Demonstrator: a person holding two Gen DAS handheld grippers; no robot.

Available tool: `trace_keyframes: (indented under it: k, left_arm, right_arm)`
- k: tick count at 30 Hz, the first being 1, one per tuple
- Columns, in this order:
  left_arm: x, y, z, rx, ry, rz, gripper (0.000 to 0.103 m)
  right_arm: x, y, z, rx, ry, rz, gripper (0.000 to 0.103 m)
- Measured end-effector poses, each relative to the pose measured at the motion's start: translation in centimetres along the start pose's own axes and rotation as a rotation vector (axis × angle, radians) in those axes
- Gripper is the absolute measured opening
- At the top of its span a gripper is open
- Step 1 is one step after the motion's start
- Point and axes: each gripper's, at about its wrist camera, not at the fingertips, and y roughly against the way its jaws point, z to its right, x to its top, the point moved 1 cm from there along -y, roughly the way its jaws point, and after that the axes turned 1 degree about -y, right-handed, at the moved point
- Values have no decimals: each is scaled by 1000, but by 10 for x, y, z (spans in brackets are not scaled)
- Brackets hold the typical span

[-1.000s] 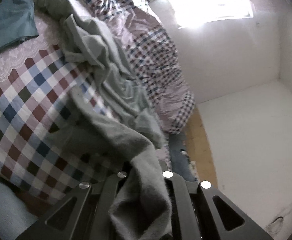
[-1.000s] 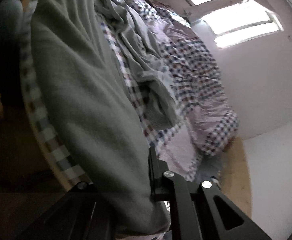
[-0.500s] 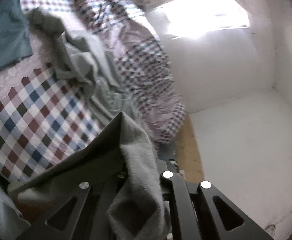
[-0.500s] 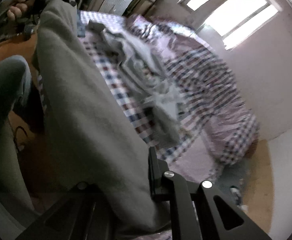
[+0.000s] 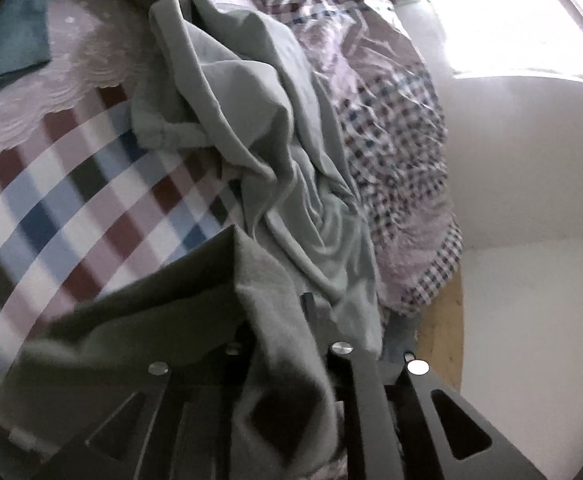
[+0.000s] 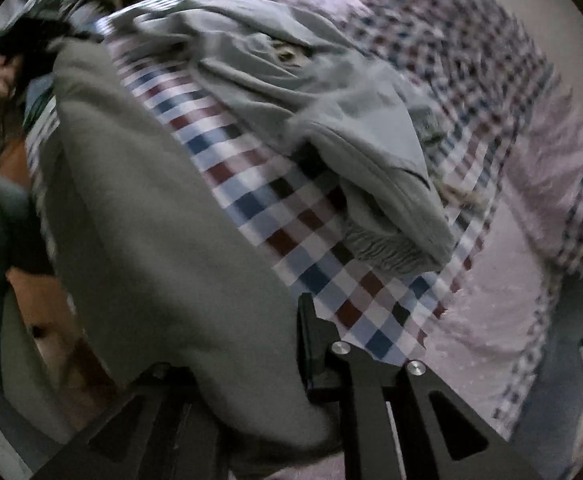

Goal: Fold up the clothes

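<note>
Your left gripper [image 5: 283, 320] and right gripper [image 6: 251, 344] each pinch the grey fleece garment [image 6: 151, 220], held unfolded; the pale green garment [image 5: 251, 120] lies crumpled on the checked bedspread [image 5: 71, 200].

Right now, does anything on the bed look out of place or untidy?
Yes. A pale green garment lies crumpled in a heap on the checked bedsheet, not flat or folded. The checked quilt behind it is bunched too. Both grippers, left and right, grip a grey garment. Nothing looks torn or spilled.
</note>
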Motion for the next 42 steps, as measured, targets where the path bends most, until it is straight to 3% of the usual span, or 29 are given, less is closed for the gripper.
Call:
trace_keyframes:
  k: [2,4,8,11,17,22,25,29,42]
  left_arm:
    - [11,-9,-2,-3,4,31,35]
    - [22,-18,-3,-6,7,62,51]
    - [42,-31,-6,-6,0,124,75]
    - [43,-12,-7,33,-83,144,75]
    - [17,28,-29,156,-236,116,75]
    - [-25,57,-59,244,-296,44,75]
    - [-44,68,-75,289,-298,21,76]
    - [-54,76,-96,320,-272,4,79]
    - [-81,84,-124,262,-150,-78,82]
  right_arm:
    - [7,-17,25,32,-92,-4,23]
    - [8,-29,50,5,-205,12,28]
    - [-11,-20,84,-194,-418,129,35]
    - [-41,-3,89,-225,-548,193,43]
    - [-111,21,51,-76,-728,355,53]
    - [-161,14,11,-16,-943,462,55]
    - [-173,9,-21,-36,-990,528,55]
    - [-144,7,-60,-81,-919,552,55]
    - [-52,-16,-164,-34,-687,619,55]
